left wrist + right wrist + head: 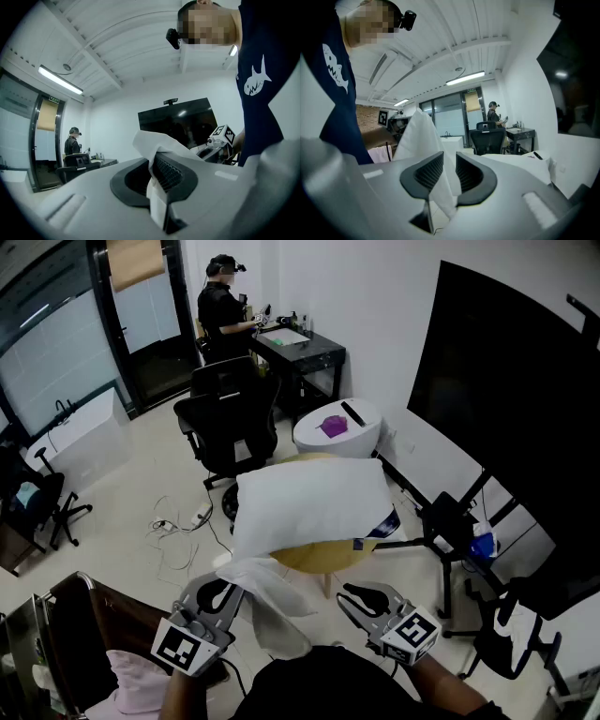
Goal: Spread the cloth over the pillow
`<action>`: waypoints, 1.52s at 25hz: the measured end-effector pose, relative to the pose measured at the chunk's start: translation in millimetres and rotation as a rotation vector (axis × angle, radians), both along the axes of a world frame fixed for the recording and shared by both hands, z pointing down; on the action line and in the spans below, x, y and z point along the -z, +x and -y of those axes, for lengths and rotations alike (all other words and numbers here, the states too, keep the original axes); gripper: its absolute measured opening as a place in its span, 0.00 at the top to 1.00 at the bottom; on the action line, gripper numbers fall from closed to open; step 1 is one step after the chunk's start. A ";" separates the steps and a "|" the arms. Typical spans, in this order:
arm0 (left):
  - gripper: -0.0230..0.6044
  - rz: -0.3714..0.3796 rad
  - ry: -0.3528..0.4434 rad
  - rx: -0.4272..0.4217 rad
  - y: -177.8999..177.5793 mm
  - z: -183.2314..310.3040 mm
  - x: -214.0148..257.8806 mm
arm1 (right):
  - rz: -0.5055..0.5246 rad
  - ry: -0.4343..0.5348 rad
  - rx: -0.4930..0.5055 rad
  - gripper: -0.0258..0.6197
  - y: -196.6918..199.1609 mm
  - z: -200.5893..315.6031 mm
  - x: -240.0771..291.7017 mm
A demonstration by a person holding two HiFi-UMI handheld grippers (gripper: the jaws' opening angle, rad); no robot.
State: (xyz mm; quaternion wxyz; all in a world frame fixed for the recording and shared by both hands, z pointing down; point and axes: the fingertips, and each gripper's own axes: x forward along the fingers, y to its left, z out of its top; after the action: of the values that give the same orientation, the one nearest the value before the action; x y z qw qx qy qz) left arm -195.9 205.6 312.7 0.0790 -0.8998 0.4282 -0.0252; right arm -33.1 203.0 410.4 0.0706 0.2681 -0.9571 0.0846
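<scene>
Round yellow worktop [323,559] carries a big white rectangular pillow [309,502], which overhangs it on both sides. Pale tiled floor [131,502] underneath, with loose white cables [173,531] and a black wheeled office chair [230,423] on it.

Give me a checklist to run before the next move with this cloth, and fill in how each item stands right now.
1. Left gripper clamped on the cloth: ok, its jaws are shut on an edge.
2. Right gripper clamped on the cloth: not ok, its jaws stand apart; the cloth lines up with the gap but is not pinched.
3. Cloth opened out flat: not ok, it hangs bunched below the left gripper.
4. Pillow resting on the round table: ok.
5. Cloth over the pillow: not ok, the top of the pillow is bare.
</scene>
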 end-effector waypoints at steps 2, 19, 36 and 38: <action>0.96 -0.010 0.008 0.011 1.5 4.7 4.5 | -0.018 -0.008 0.027 0.81 -2.6 -0.4 -9.0; 0.96 -0.029 0.123 0.017 -1.4 31.7 59.7 | -0.206 -0.002 0.125 0.74 -34.2 9.4 -88.5; 0.96 -0.018 0.138 0.022 -9.4 44.2 71.6 | -0.302 0.041 -0.004 0.94 -38.8 46.7 -106.2; 0.96 -0.007 0.121 0.031 -15.0 46.6 65.4 | -0.290 0.050 -0.031 0.94 -30.1 55.4 -96.7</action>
State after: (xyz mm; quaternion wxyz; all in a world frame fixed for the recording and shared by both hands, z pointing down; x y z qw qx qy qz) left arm -210.9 159.0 247.3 0.1314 -0.8868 0.4430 0.0029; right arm -63.2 147.6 507.1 0.2002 0.2941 -0.9343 0.0223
